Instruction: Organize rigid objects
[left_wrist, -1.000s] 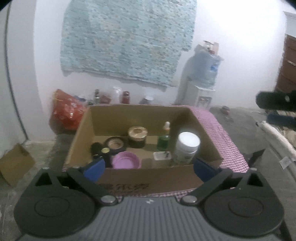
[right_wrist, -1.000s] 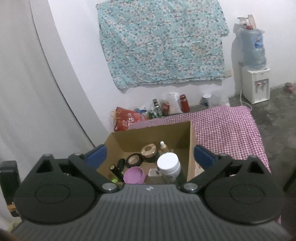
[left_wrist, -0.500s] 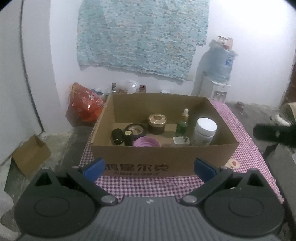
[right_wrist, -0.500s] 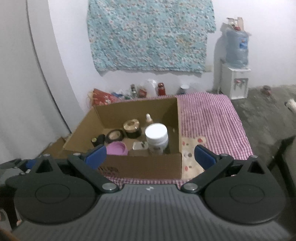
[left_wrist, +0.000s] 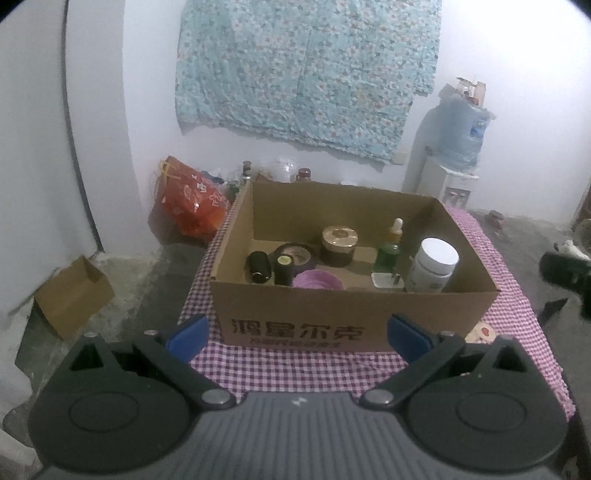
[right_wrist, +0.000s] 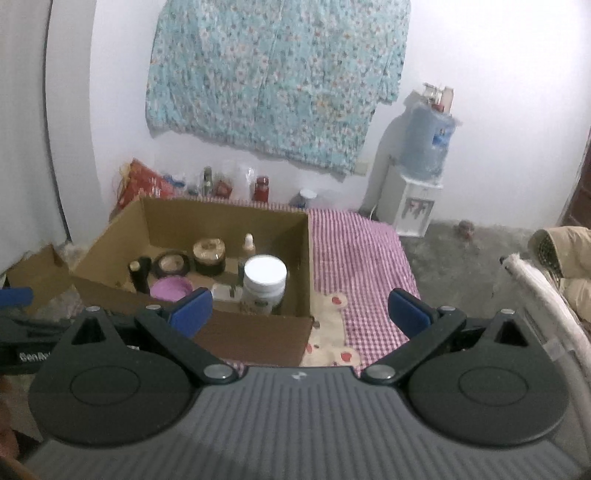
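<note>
An open cardboard box (left_wrist: 354, 321) (right_wrist: 258, 332) stands on a low table with a purple checked cloth (left_wrist: 295, 365) (right_wrist: 362, 254). Inside it are a white-lidded jar (left_wrist: 434, 264) (right_wrist: 264, 282), a green dropper bottle (left_wrist: 389, 247), a gold-lidded dark jar (left_wrist: 339, 240) (right_wrist: 209, 254), a tape roll (left_wrist: 295, 254), two small dark bottles (left_wrist: 258, 266), a purple lid (left_wrist: 317, 280) (right_wrist: 171, 288) and a white plug (left_wrist: 386, 280). My left gripper (left_wrist: 298, 332) hangs open in front of the box, holding nothing. My right gripper (right_wrist: 301, 312) is open over the box's right front corner, empty.
A water dispenser (left_wrist: 454, 155) (right_wrist: 417, 184) stands at the back right under a floral cloth on the wall (left_wrist: 306, 70). A red bag (left_wrist: 192, 201) and several bottles sit behind the table. A small carton (left_wrist: 72, 295) lies on the floor at left. The other gripper shows at the right edge (left_wrist: 565, 273).
Both grippers have pulled back from the box and stayed open. The left view now shows the box's printed front and more cloth; the right view has shifted right.
</note>
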